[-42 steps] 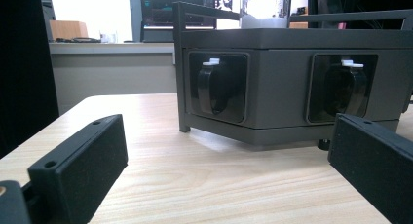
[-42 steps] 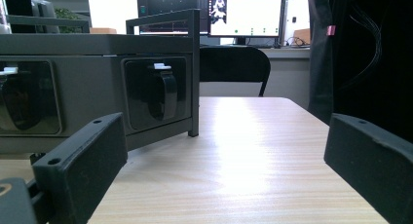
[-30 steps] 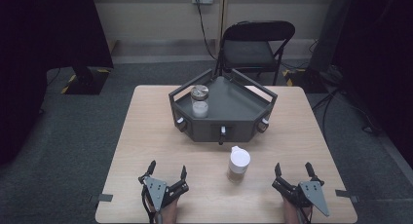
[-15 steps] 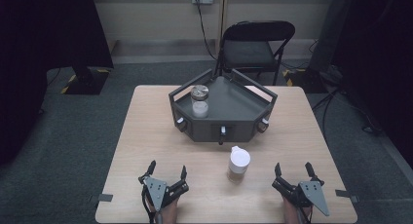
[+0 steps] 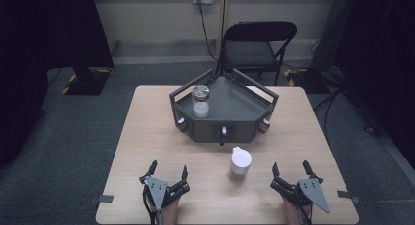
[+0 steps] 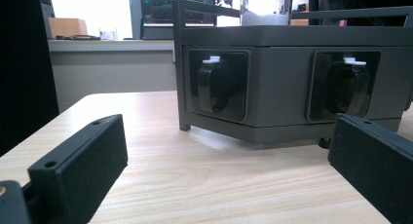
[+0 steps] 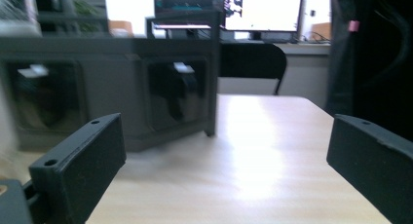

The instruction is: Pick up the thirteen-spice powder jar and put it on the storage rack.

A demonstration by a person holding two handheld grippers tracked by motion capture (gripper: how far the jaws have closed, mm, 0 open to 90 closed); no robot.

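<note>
- White-lidded jar (image 5: pixel 240 164), the thing nearest the grippers: lower centre of the high view, upright on the bare table (image 5: pixel 147 137), between the two grippers and closer to the right one, just in front of the tray.
- Left gripper (image 5: pixel 168 169): lower left of the high view, resting on the table's near edge, jaws spread wide with nothing between them; in the left gripper view both black jaws frame bare wood.
- Glass jar (image 5: pixel 200 101): centre of the high view, upright in the left part of the tray, metal lid on.
- Grey tray (image 5: pixel 244 105): centre, a raised angular stand with dark knobs on its front faces.
- Right gripper (image 5: pixel 291 168): lower right, on the table, jaws apart and empty.
- Folding chair (image 5: pixel 259 44): upper centre, behind the table.
</note>
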